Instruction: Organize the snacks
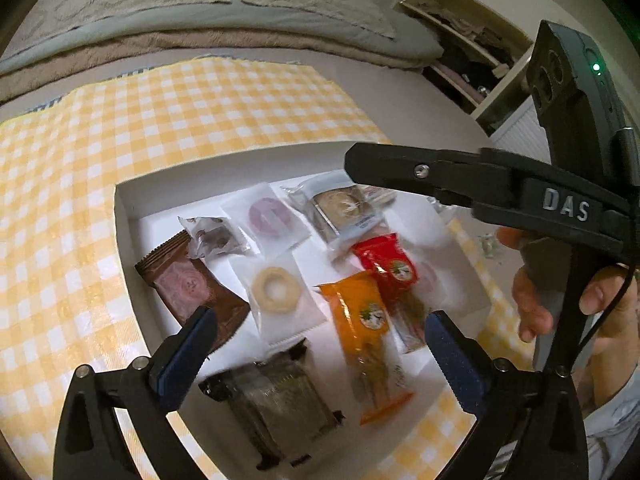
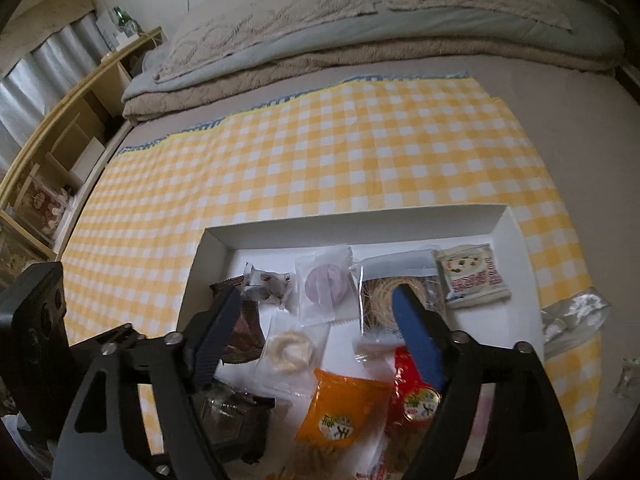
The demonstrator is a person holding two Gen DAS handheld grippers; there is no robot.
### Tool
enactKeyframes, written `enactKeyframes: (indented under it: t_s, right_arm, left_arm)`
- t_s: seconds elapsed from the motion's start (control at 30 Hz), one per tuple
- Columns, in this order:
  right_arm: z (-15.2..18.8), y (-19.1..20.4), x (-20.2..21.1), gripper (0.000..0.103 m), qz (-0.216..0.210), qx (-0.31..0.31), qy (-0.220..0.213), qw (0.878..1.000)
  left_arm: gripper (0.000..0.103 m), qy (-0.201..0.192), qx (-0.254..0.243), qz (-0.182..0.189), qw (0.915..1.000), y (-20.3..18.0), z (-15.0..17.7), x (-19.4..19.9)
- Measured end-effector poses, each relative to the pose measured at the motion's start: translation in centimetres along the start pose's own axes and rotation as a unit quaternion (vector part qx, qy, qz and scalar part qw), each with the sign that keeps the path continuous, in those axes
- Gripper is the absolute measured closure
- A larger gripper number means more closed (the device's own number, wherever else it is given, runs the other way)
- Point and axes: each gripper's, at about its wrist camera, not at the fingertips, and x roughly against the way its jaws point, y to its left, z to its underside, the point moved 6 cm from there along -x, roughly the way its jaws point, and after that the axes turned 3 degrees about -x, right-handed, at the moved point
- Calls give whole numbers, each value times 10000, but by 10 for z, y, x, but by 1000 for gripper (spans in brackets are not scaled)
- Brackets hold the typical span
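A shallow white box (image 1: 124, 216) (image 2: 508, 236) lies on a yellow checked cloth and holds several wrapped snacks: a brown packet (image 1: 188, 284), a ring cookie (image 1: 276, 290) (image 2: 290, 350), a purple cookie (image 1: 268, 216) (image 2: 324, 284), an orange packet (image 1: 360, 316) (image 2: 344, 408), a red packet (image 1: 386, 264) (image 2: 412, 392), a dark packet (image 1: 276, 396). My left gripper (image 1: 320, 336) is open and empty above the box's near half. My right gripper (image 2: 316, 312) is open and empty above the box; it also shows in the left wrist view (image 1: 400, 172), from the side.
The checked cloth (image 2: 320, 152) covers a bed, with folded blankets and pillows (image 2: 360, 20) at the far end. Shelves (image 2: 60, 152) stand at the left. A silver wrapper (image 2: 576, 312) lies on the cloth right of the box.
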Motion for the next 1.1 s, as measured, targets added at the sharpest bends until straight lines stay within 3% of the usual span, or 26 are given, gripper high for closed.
enactKeyframes:
  t_s: [0.07,0.47,0.77,1.1]
  right_arm:
    - [-1,-1,8,0,13,-21,-83,10000]
    - [3,-1,75,0,346,225,-459,9981]
    - [14,9,145,0,422,435,-808,9949]
    - [50,16,217,0,339,497,-1140,9917]
  left_arm:
    - [0,-61,-35,-31,10000,-6,1,10]
    - [0,-236,-165,-540,9981,-32,8,85]
    - [0,-651,-155,-952,9932,-69,25,165]
    - [0,-1402,-229,-1607,9767,-106,66,256]
